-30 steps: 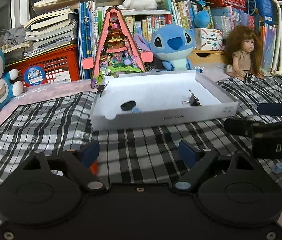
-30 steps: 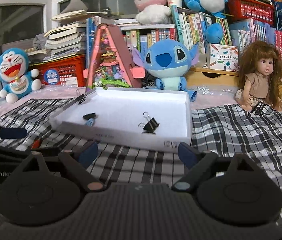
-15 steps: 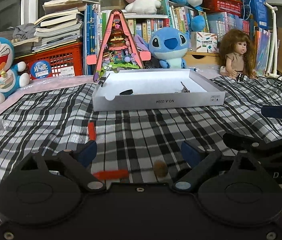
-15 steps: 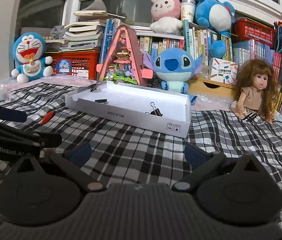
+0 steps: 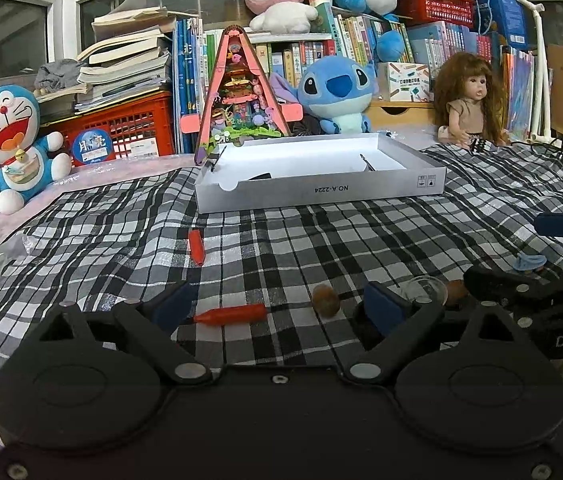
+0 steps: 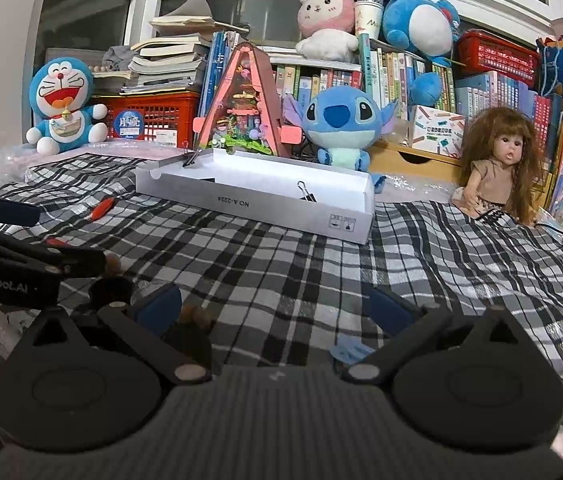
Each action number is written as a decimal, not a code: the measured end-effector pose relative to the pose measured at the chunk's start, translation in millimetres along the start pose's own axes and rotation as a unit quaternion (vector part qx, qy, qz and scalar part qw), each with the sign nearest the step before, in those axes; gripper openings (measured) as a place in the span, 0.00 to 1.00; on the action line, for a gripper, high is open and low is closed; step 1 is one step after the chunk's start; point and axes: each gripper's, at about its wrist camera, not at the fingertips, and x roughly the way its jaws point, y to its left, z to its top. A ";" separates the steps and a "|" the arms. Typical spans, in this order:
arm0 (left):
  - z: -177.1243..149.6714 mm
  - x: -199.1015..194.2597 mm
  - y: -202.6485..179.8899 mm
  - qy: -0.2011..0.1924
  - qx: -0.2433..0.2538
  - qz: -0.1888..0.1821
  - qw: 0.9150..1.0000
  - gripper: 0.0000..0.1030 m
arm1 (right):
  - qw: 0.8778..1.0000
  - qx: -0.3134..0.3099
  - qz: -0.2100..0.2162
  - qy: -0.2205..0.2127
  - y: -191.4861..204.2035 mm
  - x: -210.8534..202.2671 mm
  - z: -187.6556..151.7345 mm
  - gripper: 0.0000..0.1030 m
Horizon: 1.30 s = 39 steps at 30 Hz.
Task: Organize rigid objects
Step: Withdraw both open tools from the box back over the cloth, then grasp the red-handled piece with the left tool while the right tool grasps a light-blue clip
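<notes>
Both grippers, left gripper (image 5: 277, 306) and right gripper (image 6: 277, 310), hover open and empty at lower frame; next, close on the red marker (image 5: 230, 314) for the white box (image 5: 321, 192).

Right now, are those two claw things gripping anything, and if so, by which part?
No, nothing is held. The left gripper stands open over a red piece on the checked cloth, touching nothing. The right gripper is open and empty.
</notes>
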 end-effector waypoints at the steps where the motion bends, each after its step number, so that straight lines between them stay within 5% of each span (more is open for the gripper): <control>1: -0.6 0.1 0.0 -0.001 0.001 0.001 1.000 0.90 | 1.000 0.002 -0.002 0.000 -0.9 -1.0 -0.8 1.00; 14: -3.6 6.9 14.9 0.006 -0.032 0.037 0.999 0.89 | 0.997 0.052 -0.053 -0.002 -18.7 -6.1 -8.6 1.00; 23: -6.8 15.2 18.6 0.005 -0.048 0.048 0.998 0.79 | 0.988 0.111 -0.104 0.006 -29.9 -2.6 -19.5 1.00; 36: -14.9 25.4 19.8 0.005 -0.045 0.054 0.997 0.66 | 0.988 0.119 -0.093 0.011 -18.0 4.0 -22.8 0.86; 39: -15.8 25.0 19.7 0.000 -0.052 0.051 0.997 0.52 | 0.986 0.139 -0.096 0.008 -20.1 5.5 -23.9 0.84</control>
